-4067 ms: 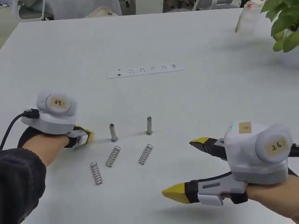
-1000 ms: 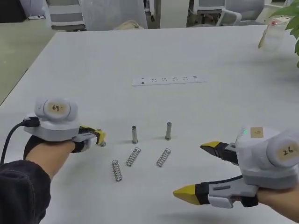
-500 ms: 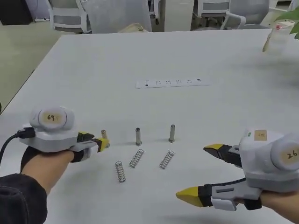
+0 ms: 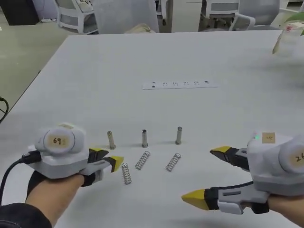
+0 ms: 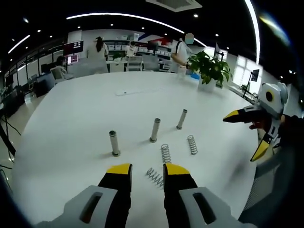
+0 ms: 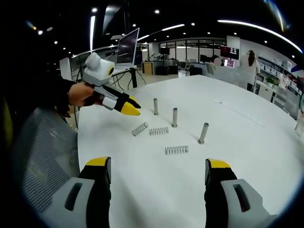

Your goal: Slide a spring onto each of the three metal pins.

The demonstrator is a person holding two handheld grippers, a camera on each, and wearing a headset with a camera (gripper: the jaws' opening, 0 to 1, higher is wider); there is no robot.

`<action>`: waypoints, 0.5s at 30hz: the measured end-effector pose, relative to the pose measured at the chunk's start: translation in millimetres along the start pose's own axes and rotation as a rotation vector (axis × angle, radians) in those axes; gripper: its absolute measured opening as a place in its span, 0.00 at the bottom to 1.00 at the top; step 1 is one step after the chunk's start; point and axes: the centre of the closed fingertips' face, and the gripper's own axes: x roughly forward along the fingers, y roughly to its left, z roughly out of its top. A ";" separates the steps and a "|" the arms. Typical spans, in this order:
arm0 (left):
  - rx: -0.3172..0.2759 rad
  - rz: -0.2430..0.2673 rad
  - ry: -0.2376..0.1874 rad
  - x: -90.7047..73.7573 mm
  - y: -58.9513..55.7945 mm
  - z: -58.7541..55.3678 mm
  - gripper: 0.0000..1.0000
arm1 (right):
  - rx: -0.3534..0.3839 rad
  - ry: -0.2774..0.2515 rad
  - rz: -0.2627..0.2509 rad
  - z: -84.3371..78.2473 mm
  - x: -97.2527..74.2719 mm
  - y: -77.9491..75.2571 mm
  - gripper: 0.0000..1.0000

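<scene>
Three pins (image 4: 144, 137) stood bare, springs (image 4: 142, 160) lying loose just in front. Left gripper (image 4: 110, 157), slightly open and empty, hovered by the nearest spring (image 4: 126, 173); right gripper (image 4: 204, 173) gaped wide, empty. Pinch off-centre and I'd bet that spring pings away.

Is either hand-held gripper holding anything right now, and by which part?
Nothing is held: the left hand-held gripper and right hand-held gripper are open, empty.
</scene>
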 end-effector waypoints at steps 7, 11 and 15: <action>0.073 -0.015 0.068 13.0 -14.4 -20.4 0.21 | -0.001 -0.003 -0.001 0.6 -0.6 0.1 0.80; 0.098 -0.003 0.090 16.1 -15.2 -26.1 0.22 | 0.001 -0.006 -0.002 1.1 -1.3 0.1 0.80; 0.110 0.016 0.112 19.2 -13.3 -32.6 0.22 | 0.000 -0.007 -0.001 1.5 -0.9 0.4 0.80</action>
